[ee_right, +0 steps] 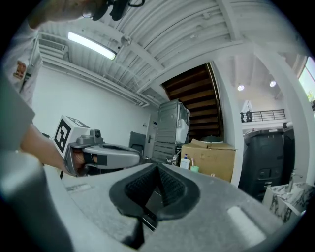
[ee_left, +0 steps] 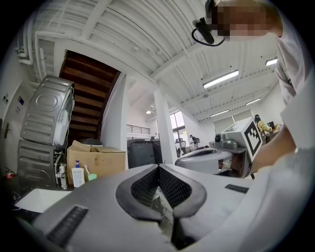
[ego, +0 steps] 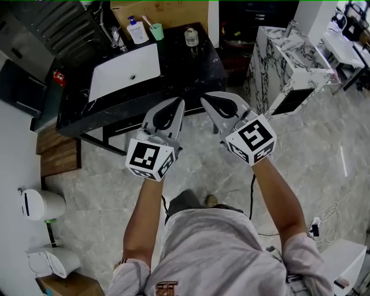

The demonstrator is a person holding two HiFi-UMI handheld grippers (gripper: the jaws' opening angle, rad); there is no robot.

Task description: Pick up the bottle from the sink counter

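Note:
The bottle (ego: 137,30) is a white pump bottle with a blue label, upright at the back of the black sink counter (ego: 185,69), behind the white basin (ego: 124,72). The left gripper view shows this bottle (ee_left: 77,175) far off at the left; in the right gripper view the bottle (ee_right: 185,163) stands before a cardboard box. Both grippers hang side by side in front of the counter, well short of the bottle. My left gripper (ego: 180,102) (ee_left: 158,166) is shut with nothing in it. My right gripper (ego: 204,99) (ee_right: 157,165) is also shut and empty.
A green cup (ego: 156,31) with a toothbrush and a glass jar (ego: 191,37) share the counter's back edge with the faucet (ego: 116,38). A marble block (ego: 289,63) stands to the right. A cardboard box (ego: 159,8) sits behind the counter. Cables (ego: 324,219) lie on the floor.

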